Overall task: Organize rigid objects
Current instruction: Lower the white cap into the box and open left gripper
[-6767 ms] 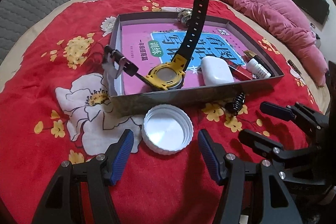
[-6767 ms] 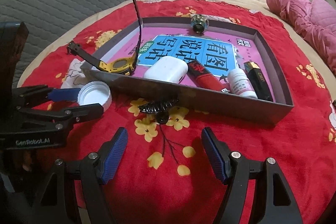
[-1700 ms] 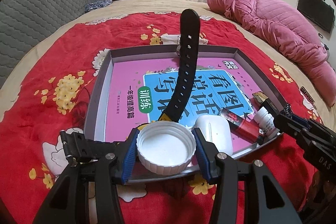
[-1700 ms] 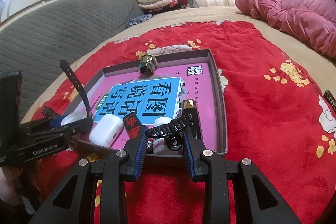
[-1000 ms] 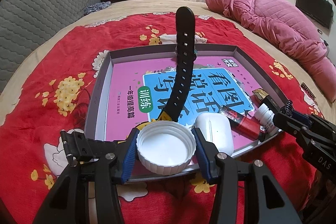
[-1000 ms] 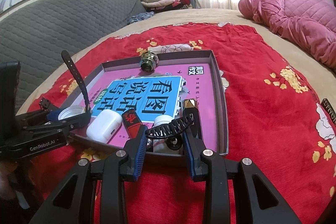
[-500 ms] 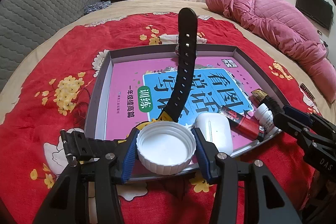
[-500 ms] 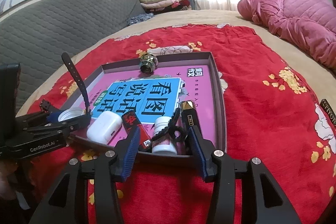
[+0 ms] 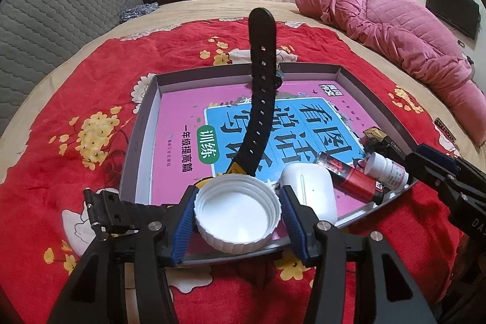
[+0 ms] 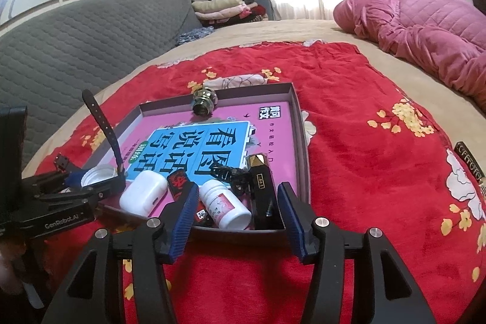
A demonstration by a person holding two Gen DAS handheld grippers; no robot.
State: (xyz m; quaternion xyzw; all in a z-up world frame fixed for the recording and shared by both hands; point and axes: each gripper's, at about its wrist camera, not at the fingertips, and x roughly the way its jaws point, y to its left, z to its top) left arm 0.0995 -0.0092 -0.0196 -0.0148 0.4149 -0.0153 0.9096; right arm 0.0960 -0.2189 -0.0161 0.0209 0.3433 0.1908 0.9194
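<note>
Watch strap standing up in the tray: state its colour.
The watch strap is black, clearest in the left wrist view.

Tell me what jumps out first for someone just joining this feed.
The left gripper holds a white bottle cap over the near edge of the grey tray, and a black watch strap sticks straight up behind it. The right gripper, jaws just opened, hangs empty at the tray's near right corner, with the black hair clip lying inside.

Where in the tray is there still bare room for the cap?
Free: the book's pink left half, between the tray wall and strap, and the far right by the knob. Crowded: near edge, with earbud case, red tube, bottle, clip, black lighter.
</note>
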